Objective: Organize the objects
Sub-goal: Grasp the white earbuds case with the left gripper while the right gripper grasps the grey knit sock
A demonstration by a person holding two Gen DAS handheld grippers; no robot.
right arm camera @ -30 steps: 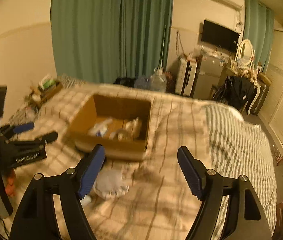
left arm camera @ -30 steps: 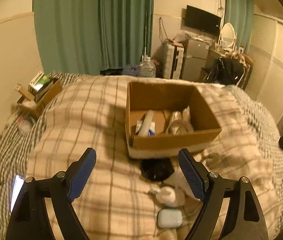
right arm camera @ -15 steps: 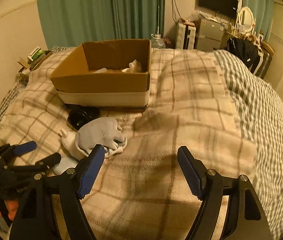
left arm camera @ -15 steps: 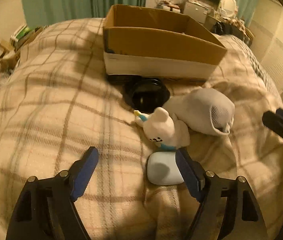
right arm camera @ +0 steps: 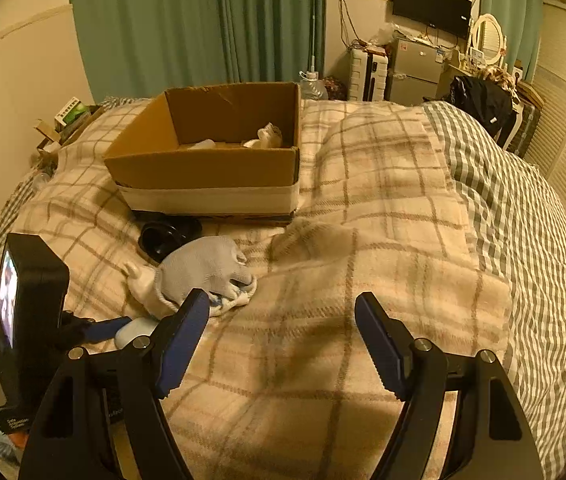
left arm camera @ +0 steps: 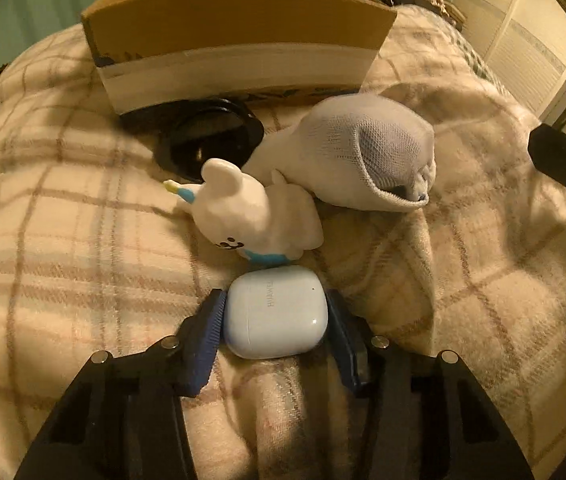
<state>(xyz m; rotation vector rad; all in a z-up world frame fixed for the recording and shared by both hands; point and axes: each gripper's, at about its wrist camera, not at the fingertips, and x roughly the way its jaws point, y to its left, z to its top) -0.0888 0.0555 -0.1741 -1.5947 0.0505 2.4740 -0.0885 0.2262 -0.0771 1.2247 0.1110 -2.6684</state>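
My left gripper (left arm camera: 275, 304) is shut on a pale blue earbud case (left arm camera: 276, 312) that rests on the plaid blanket; both blue pads touch its sides. Just beyond it lie a white bear figurine (left arm camera: 251, 212), a white sock (left arm camera: 347, 156) and a black round dish (left arm camera: 207, 136). Behind them stands an open cardboard box (left arm camera: 235, 28) with several items inside (right arm camera: 259, 140). My right gripper (right arm camera: 283, 312) is open and empty above the blanket, right of the sock (right arm camera: 203, 268). The case (right arm camera: 135, 330) and the left gripper show at the right wrist view's lower left.
The bed's plaid blanket (right arm camera: 363, 264) has a raised fold right of the box. A gingham sheet (right arm camera: 523, 208) covers the right side. A small box of clutter (right arm camera: 67, 120) sits at the far left by the wall. Furniture and a fridge (right arm camera: 415, 68) stand behind the bed.
My left gripper has moved down and forward to the earbud case and closed on it. My right gripper has lowered slightly and stayed open.
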